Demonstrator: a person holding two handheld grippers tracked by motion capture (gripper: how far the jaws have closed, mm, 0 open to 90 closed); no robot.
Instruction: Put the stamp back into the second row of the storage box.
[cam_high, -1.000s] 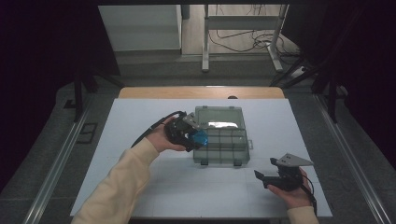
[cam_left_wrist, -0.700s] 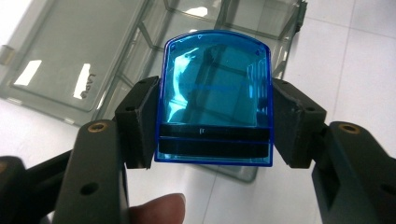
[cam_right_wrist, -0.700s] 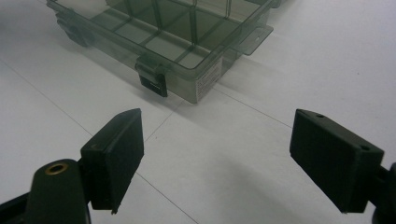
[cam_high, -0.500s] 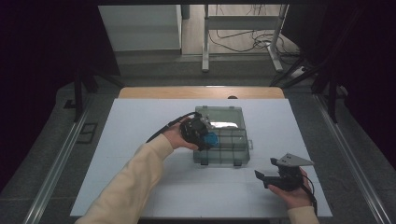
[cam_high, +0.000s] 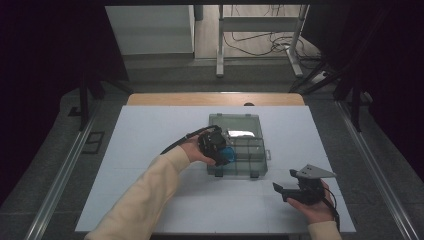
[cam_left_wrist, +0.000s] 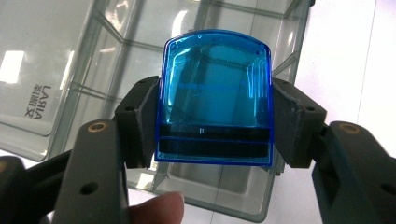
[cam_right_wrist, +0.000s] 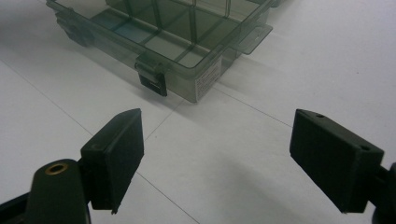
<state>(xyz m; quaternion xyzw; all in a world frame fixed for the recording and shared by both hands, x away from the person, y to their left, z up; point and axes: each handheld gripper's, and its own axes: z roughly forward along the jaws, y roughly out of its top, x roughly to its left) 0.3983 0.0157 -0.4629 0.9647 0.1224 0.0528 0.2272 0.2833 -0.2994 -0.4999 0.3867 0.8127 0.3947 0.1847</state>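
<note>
One blue translucent box, rounded at its far end, with a dark band across the near end. It sits clamped between the two jaws of the left hand-held gripper, one pad pressed on each long side. Directly beyond and beneath it lies one clear grey compartment case, open, dividers visible; the blue box hangs over the case's near-left compartments in the high view. A label is printed on the lid at the gripper's left.

Count: one blue box, one compartment case, two hand-held grippers, one white surface.

Left hand-held gripper: closed on the blue box, held over the case's left edge. Left hand wraps the gripper body from the near side; forearm in a cream sleeve runs diagonally in from the lower left. A fingertip shows below the jaws in the left gripper view. A black cable trails off behind the gripper.

Right hand-held gripper: jaws spread wide, nothing between them, only bare surface. It is low over the surface, with the case's latched front corner ahead and to its left, well apart. In the high view the right hand-held gripper is cradled from below by the right hand, grey three-cornered plate on top, pointing left.
</note>
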